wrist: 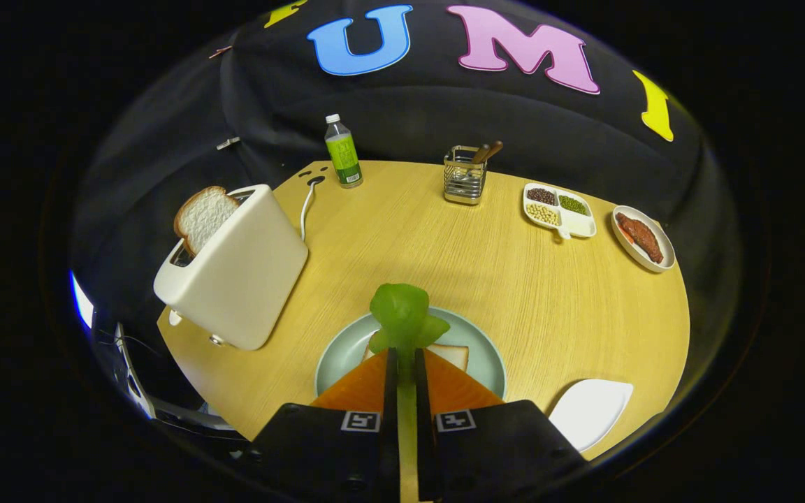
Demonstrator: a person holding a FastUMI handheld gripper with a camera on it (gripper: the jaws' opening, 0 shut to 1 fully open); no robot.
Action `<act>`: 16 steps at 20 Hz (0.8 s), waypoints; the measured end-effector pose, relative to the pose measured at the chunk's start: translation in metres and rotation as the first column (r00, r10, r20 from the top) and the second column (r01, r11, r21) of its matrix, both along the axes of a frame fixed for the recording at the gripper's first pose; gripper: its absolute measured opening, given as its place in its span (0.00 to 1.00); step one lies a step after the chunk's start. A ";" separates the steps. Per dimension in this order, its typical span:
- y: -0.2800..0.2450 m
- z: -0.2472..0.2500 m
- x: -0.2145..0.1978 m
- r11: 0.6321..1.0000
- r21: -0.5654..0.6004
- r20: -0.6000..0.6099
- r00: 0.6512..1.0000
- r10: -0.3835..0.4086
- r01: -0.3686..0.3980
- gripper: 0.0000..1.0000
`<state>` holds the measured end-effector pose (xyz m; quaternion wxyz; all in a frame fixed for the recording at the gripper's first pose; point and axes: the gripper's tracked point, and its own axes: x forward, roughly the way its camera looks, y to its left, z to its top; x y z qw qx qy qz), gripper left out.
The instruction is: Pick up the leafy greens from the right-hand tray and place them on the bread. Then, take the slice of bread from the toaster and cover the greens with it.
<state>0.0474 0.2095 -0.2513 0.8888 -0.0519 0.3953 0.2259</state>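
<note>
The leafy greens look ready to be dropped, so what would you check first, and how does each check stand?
1. Greens held: leafy greens pinched in the gripper, jaws shut on the stem: ok.
2. Greens over target: above the bread on the plate: ok.
3. Height above the bread: cannot tell.
4. Bread top free: part hidden by the jaws: cannot tell.
5. Second slice waiting in the toaster: ok.
</note>
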 end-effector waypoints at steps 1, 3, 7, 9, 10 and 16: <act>0.002 -0.003 0.002 1.000 -0.005 0.001 1.000 -0.001 0.001 0.17; 0.002 -0.008 0.003 1.000 -0.018 -0.004 1.000 -0.004 0.003 0.27; -0.001 -0.002 0.009 0.999 -0.015 0.023 0.999 -0.035 0.036 0.70; 0.000 0.012 0.011 0.999 -0.001 0.055 0.998 -0.042 0.042 1.00; -0.001 0.020 0.013 0.999 0.000 0.077 0.996 -0.044 0.044 0.99; 0.018 0.090 0.019 0.999 0.048 0.237 0.971 -0.023 0.012 0.99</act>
